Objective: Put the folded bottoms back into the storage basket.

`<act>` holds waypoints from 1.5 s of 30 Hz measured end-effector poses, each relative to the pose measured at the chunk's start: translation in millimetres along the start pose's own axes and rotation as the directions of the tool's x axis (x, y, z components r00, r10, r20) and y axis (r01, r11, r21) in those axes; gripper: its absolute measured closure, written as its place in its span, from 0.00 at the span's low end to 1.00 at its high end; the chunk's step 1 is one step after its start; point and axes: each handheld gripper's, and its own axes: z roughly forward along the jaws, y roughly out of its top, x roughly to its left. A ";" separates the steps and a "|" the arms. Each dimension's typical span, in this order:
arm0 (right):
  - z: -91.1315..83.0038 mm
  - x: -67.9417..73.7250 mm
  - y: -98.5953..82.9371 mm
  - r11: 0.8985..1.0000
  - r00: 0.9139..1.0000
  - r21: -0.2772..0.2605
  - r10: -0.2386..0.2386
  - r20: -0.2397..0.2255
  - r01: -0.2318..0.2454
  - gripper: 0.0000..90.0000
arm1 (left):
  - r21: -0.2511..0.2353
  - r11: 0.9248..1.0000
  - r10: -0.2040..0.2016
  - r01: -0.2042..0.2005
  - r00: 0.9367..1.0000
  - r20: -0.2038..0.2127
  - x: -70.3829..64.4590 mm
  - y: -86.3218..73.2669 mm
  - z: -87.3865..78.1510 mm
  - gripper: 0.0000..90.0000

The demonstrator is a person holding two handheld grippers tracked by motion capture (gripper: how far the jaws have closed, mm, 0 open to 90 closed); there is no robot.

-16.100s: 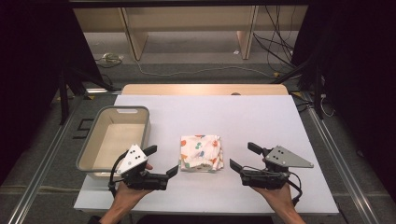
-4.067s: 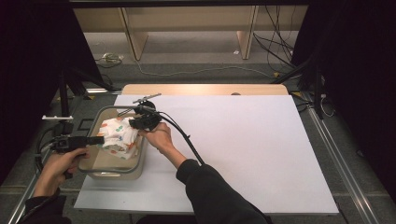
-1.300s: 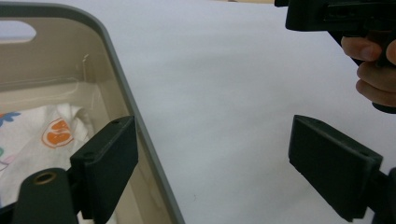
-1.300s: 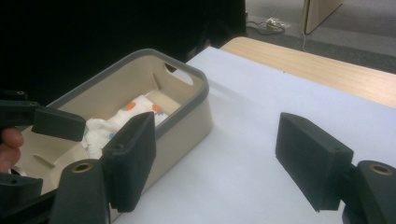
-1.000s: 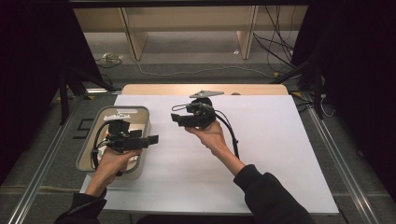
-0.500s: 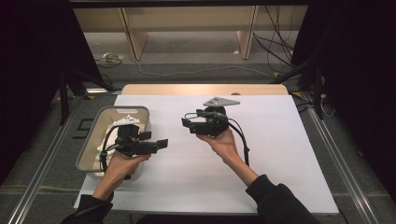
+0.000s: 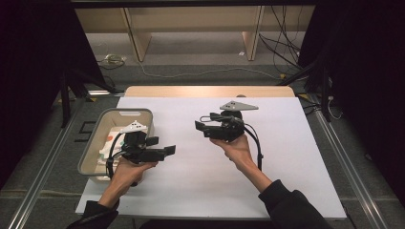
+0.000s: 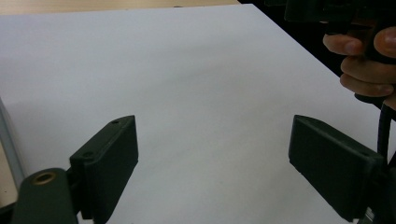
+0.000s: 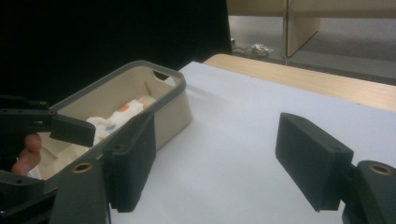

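Beige plastic bin with a grey rim (image 7: 93, 143) stands at the table's left edge; the folded white cloth with coloured spots (image 9: 122, 113) lies inside it, resting on the floor of the bin. The left gripper (image 7: 162, 151) hangs just right of the bin, its 2 jaws wide apart and empty over the white table sheet (image 7: 200, 176). The right gripper (image 7: 200, 128) is held above mid-table, jaws likewise spread, holding nothing. Judgement: placement looks complete and retreat is the step in hand. Recommended: lift both grippers clear, keep the trailing cables off the rim, and avoid nudging the bin.
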 end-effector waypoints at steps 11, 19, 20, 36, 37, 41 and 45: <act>-15.1 -4.0 -6.8 1.000 1.000 -0.018 0.005 0.013 -0.005 0.33 | -0.022 1.000 0.021 -0.021 1.000 0.016 -5.6 -2.6 -0.5 0.18; -20.9 -8.1 -13.4 1.000 1.000 -0.015 0.010 0.023 -0.010 0.33 | -0.025 0.999 0.024 -0.023 0.999 0.022 -6.4 -4.9 0.6 0.17; -21.0 -8.2 -14.3 1.000 1.000 -0.013 0.010 0.022 -0.009 0.33 | -0.021 0.999 0.029 -0.029 0.999 0.019 -6.5 -5.1 0.7 0.17; -27.9 -9.9 -23.0 1.000 0.999 -0.006 -0.011 0.031 0.011 0.29 | -0.045 0.998 0.048 -0.047 0.999 0.025 -8.3 -8.4 2.5 0.17; -28.7 -10.2 -23.3 1.000 0.999 -0.008 -0.012 0.030 0.012 0.28 | -0.040 0.998 0.048 -0.047 0.999 0.025 -8.6 -9.3 2.6 0.17; -32.5 -10.4 -24.6 1.000 0.999 -0.017 -0.016 0.030 0.016 0.26 | -0.040 0.998 0.053 -0.052 0.998 0.028 -9.4 -11.4 2.8 0.17; -36.2 -9.7 -26.3 0.999 0.999 -0.024 -0.023 0.034 0.024 0.22 | -0.048 0.997 0.069 -0.068 0.997 0.023 -11.6 -12.6 2.1 0.17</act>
